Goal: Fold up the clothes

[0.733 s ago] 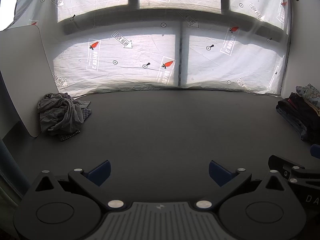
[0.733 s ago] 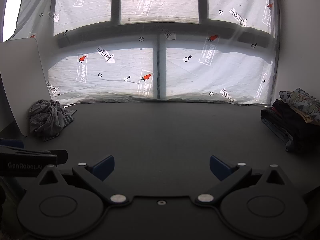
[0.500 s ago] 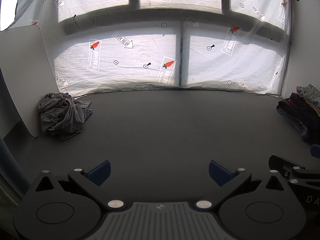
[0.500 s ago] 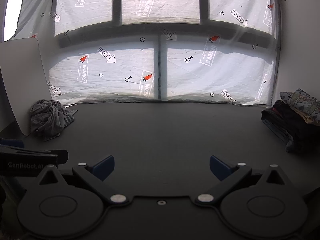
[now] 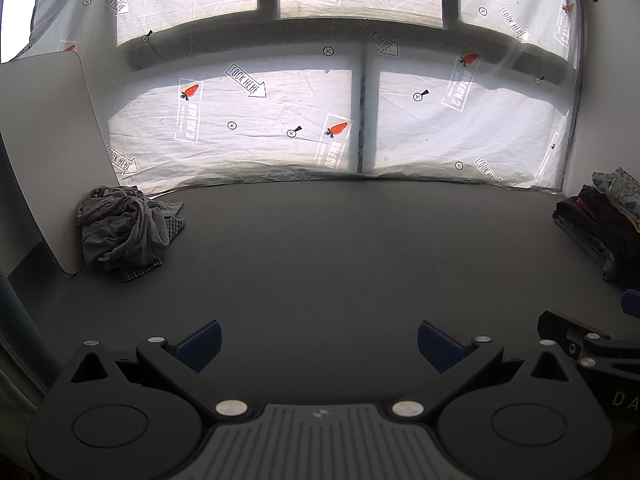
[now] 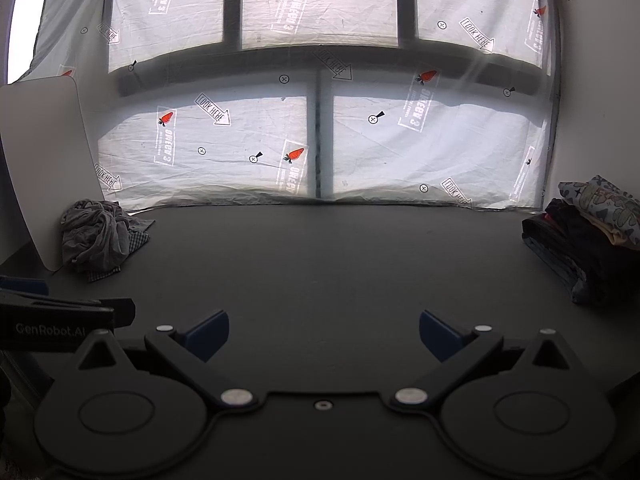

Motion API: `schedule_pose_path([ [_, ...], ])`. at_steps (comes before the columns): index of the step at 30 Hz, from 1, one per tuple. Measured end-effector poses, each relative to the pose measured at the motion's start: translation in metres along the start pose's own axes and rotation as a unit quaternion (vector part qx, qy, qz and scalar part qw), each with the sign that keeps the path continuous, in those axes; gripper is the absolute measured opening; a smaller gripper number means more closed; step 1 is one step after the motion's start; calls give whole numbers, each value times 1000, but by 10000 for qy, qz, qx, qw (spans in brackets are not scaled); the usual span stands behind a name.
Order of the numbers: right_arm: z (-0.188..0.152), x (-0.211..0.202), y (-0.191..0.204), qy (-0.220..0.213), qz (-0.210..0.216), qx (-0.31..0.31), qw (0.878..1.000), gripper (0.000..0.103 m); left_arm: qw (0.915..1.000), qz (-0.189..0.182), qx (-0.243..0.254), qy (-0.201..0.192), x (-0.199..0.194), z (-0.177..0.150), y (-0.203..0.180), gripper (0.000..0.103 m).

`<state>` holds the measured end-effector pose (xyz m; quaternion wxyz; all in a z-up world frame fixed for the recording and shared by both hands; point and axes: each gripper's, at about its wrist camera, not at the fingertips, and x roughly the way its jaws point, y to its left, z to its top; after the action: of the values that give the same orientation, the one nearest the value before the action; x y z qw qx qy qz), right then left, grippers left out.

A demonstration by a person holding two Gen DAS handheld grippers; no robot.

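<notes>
Far left: a white board [image 5: 40, 152] leans against the wall, and a crumpled grey heap [image 5: 122, 232] of unfolded clothes sits against its foot on the dark table [image 5: 340, 248], with a checked cloth [image 5: 138, 273] showing beneath it. The heap lies well apart from both tools, probably parked there as the supply to draw from. Centre: the table is bare in front of the covered window [image 5: 280, 128], which would serve as the folding area. The left gripper [image 5: 318, 344] points down toward this bare patch, its blue pads [image 5: 200, 342] spread to their widest with nothing between them. Just beside it, the right gripper [image 6: 324, 334] stands equally wide and empty. Far right: a stack [image 6: 592, 244] of folded clothes rests by the wall, a patterned piece on top, apparently the finished pile.
</notes>
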<state>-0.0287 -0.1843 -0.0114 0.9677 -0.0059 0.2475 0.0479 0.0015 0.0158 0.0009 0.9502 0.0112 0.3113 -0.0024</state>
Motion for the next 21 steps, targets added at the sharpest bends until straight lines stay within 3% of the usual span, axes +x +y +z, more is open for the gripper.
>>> schedule_pose_path([
  [21, -1, 1, 10, -14, -43, 62, 10000, 103, 10000, 31, 56, -37, 2, -2, 1, 103],
])
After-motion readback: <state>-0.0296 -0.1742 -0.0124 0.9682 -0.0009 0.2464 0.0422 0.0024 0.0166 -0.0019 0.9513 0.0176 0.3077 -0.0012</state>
